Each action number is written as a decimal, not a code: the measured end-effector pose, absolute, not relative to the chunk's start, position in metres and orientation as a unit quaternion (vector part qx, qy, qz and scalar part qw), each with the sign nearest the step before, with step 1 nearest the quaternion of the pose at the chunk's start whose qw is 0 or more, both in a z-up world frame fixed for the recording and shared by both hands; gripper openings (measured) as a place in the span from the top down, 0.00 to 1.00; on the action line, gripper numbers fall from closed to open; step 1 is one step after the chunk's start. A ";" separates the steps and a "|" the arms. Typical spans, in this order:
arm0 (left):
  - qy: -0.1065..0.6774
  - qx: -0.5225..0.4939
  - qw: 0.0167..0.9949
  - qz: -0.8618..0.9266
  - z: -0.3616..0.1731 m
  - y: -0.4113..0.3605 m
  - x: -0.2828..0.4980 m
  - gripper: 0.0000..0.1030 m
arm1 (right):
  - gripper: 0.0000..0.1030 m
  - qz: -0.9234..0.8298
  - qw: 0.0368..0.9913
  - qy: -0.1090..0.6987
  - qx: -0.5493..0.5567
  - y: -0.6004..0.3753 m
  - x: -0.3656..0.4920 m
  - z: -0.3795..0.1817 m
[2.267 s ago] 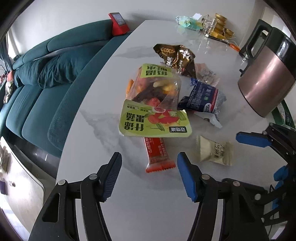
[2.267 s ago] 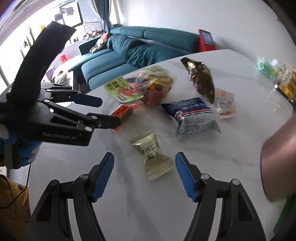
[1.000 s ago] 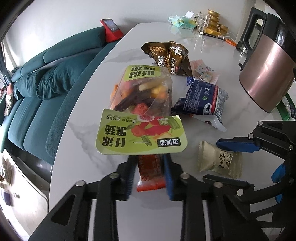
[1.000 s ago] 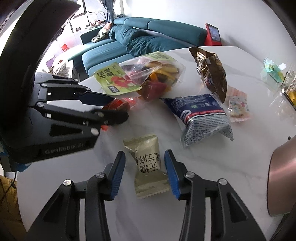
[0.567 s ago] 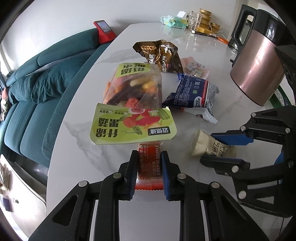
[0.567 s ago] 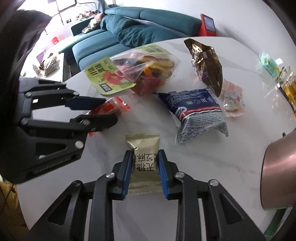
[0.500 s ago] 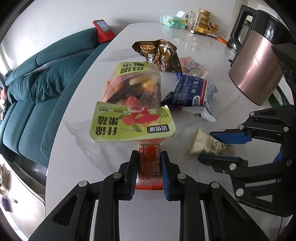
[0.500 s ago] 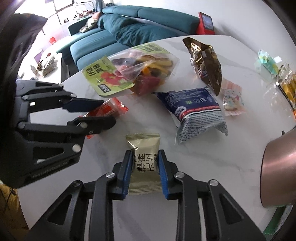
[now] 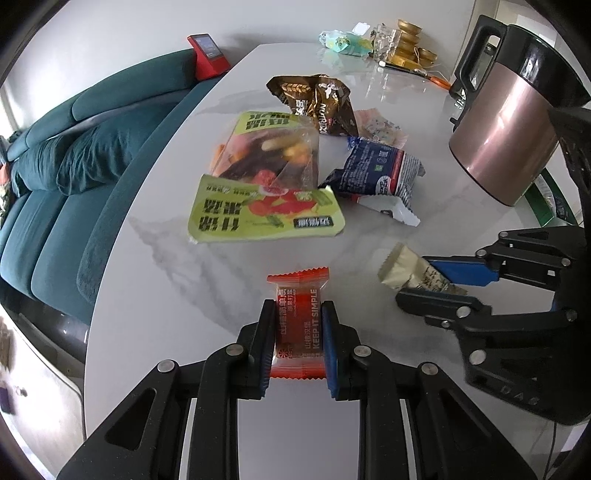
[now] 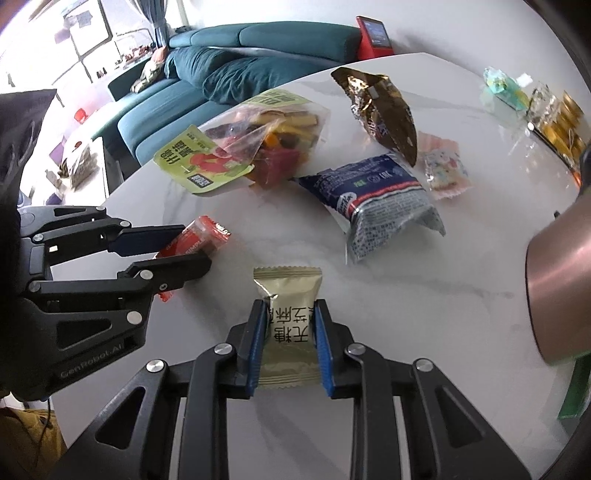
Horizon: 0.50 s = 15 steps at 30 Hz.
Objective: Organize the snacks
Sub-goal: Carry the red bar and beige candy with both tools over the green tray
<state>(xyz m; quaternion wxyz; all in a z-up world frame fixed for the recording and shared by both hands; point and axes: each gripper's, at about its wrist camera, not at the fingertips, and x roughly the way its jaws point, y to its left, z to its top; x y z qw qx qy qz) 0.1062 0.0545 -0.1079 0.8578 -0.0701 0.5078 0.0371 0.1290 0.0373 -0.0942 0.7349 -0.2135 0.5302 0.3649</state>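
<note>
The left gripper (image 9: pixel 298 332) is clamping the red snack bar (image 9: pixel 300 325); the right gripper (image 10: pixel 290 332) is pinching the beige candy packet (image 10: pixel 288 325) above the counter (image 10: pixel 424 295).

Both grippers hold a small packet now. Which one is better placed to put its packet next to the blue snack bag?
Right, probably. The right gripper, shut on the beige packet, has open table towards the blue snack bag; the left gripper with the red packet is farther.

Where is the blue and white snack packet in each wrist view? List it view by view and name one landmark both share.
Left wrist view: the blue and white packet lies right of centre, between the green vegetable-crisp bag and the kettle.
Right wrist view: the same packet lies just right of centre, below the brown foil bag.
Shared landmark: the red device on the sofa back.
</note>
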 end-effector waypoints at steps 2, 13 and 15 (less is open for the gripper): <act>0.511 -0.068 0.856 0.039 -0.108 0.055 0.102 0.81 | 0.78 0.366 0.738 0.527 -0.207 0.034 0.126 -0.091; 0.509 -0.075 0.856 0.054 -0.090 0.057 0.079 0.81 | 0.77 0.388 0.749 0.508 -0.177 0.017 0.103 -0.061; 0.508 -0.076 0.856 0.058 -0.087 0.056 0.076 0.81 | 0.78 0.391 0.750 0.504 -0.173 0.014 0.097 -0.055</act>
